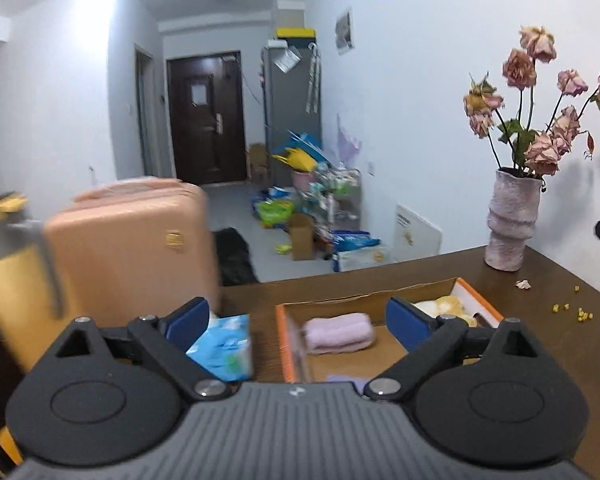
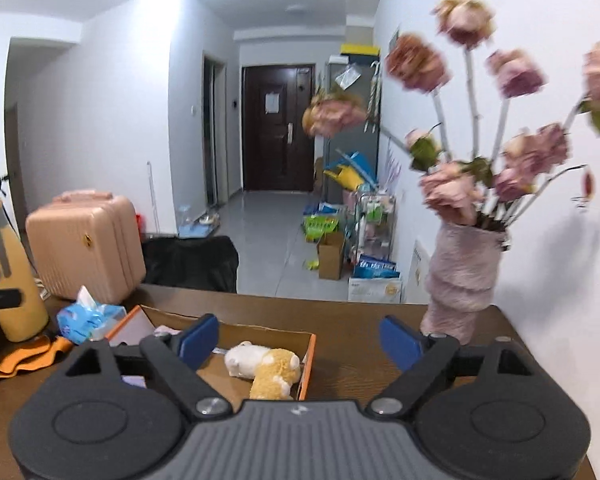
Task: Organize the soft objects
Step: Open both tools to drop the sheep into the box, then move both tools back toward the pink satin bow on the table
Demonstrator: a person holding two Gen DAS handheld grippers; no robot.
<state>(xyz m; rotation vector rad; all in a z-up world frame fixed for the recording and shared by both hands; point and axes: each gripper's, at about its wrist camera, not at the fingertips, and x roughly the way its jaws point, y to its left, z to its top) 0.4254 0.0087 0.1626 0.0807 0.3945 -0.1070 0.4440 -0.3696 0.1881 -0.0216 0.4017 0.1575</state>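
Observation:
An orange-rimmed cardboard box [image 1: 286, 344] [image 2: 309, 364] lies on the brown table. Inside it lie a rolled pink towel [image 1: 338, 332], a white and tan plush toy [image 2: 266, 368] [image 1: 444, 306], and a lilac cloth [image 1: 348, 380] near the front. My left gripper [image 1: 298, 324] hangs above the box's left part, open, nothing between its blue pads. My right gripper [image 2: 300, 340] hovers over the box's right end, also open and empty, with the plush below and between its fingers. The right gripper's edge shows at the far right of the left wrist view.
A blue tissue pack [image 1: 224, 346] [image 2: 88, 318] lies left of the box. A pink vase of dried roses [image 1: 510, 224] [image 2: 460, 276] stands at the table's right back corner. A peach suitcase [image 1: 132, 248] [image 2: 86, 240], a yellow appliance [image 2: 8, 276] and an orange cloth [image 2: 28, 354] sit left.

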